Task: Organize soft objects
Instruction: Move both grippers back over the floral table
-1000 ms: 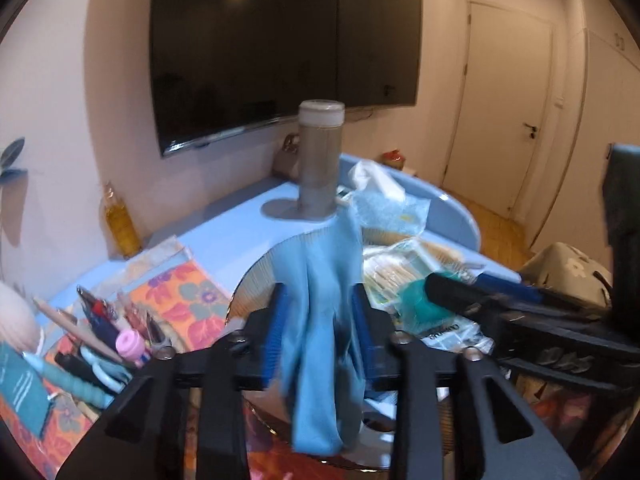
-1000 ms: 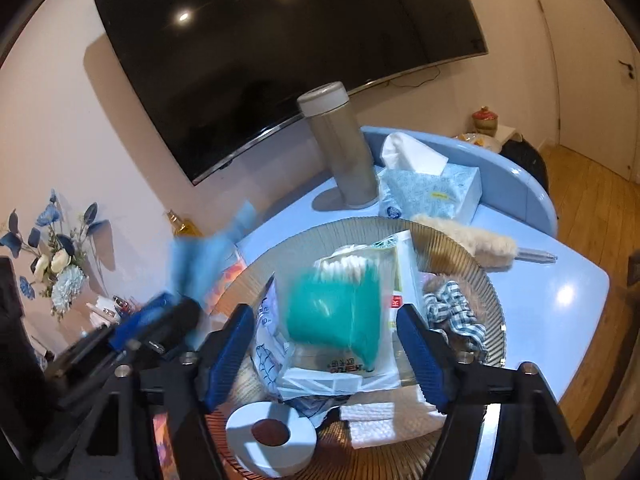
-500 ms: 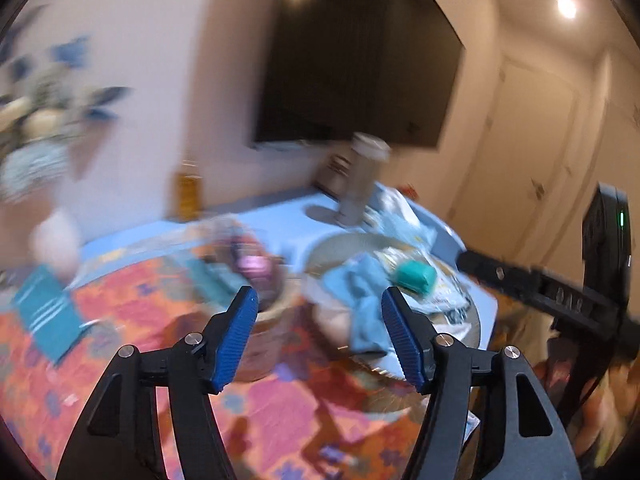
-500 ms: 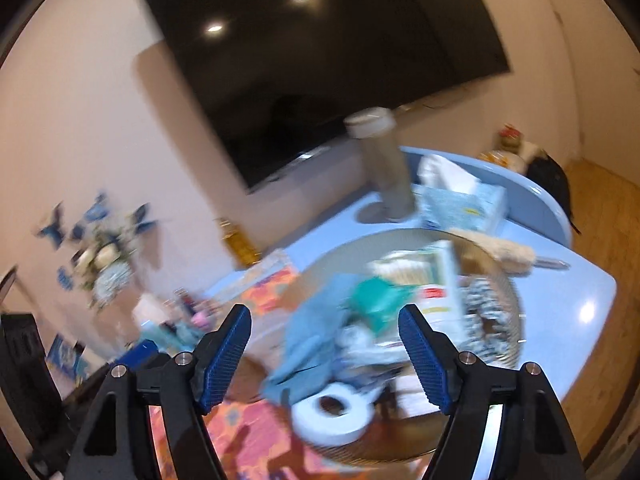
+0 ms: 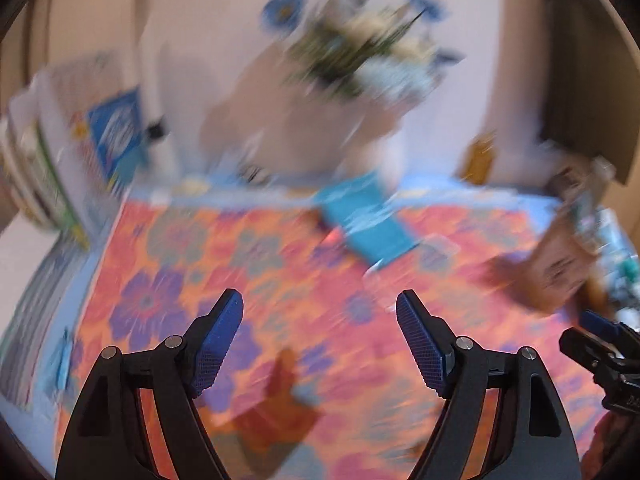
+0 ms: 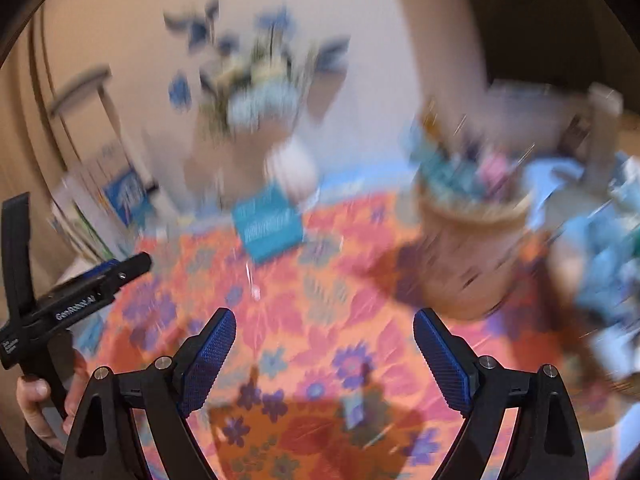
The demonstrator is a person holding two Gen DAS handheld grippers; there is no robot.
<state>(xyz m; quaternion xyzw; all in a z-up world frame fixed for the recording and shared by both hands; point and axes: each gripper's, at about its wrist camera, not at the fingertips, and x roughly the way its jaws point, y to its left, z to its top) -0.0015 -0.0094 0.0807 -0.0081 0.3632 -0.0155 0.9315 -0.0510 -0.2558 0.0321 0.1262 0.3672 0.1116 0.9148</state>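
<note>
Blue cloth (image 6: 600,264) crumpled, blurred, lying beside woven basket (image 6: 472,236).

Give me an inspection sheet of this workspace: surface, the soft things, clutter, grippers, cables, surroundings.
Surface: orange floral cloth over a light blue table; both views are motion-blurred.
Job's things: blue cloth heaped at the right edge of the right wrist view, no gripper on it.
Clutter: teal booklet flat on the floral cloth; woven basket of small items; stack of packages at the left.
Grippers: left gripper and right gripper are both open, their jaws have just been opening, and nothing is between them.
Cables: nothing seen.
Surroundings: blue and white flower arrangement against a pale wall; dark screen at the right.
</note>
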